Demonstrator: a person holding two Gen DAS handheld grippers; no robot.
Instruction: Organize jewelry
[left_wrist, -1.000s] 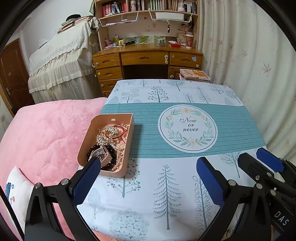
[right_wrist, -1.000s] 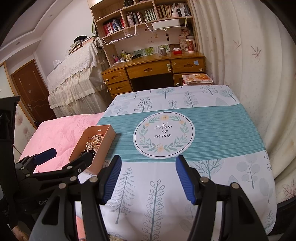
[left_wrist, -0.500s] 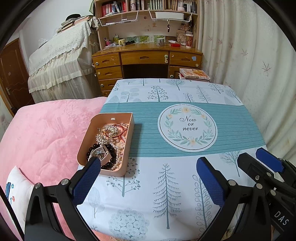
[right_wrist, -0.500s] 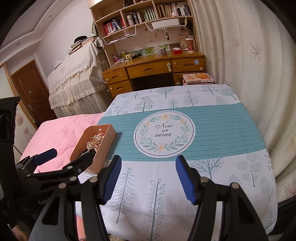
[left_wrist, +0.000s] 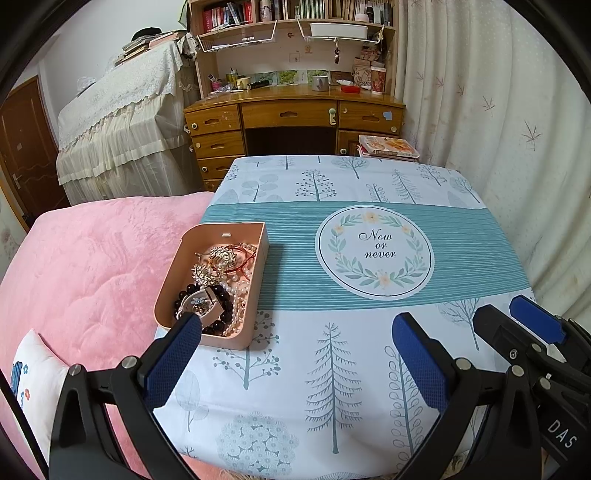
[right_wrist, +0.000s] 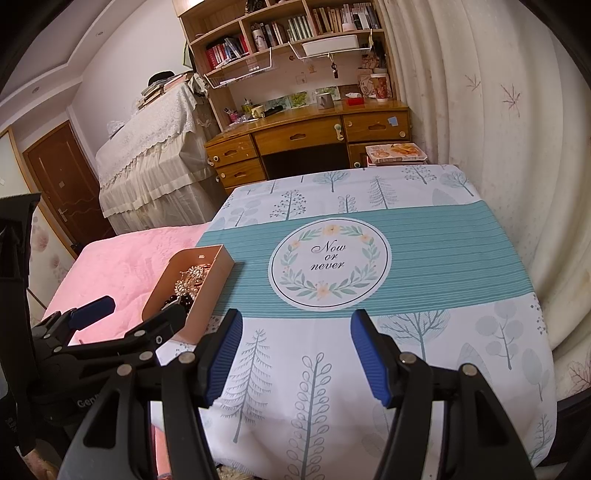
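- The box (left_wrist: 221, 236) sits on the cloth's (left_wrist: 332, 354) left edge, beside the pink blanket (left_wrist: 92, 258).
- The jewelry (left_wrist: 218, 284) in it is a tangle: dark beads, pearls and sparkly pieces show, but single items are hard to separate.
- The left gripper (left_wrist: 295, 354) has its jaws wide and empty; one finger (left_wrist: 173, 354) hides the box's near corner.
- The right gripper (right_wrist: 295, 354) also stands wide, gripping nothing; in its view the box wall hides most of the jewelry.

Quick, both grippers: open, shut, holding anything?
Left gripper: open, holding nothing.
Right gripper: open, holding nothing.
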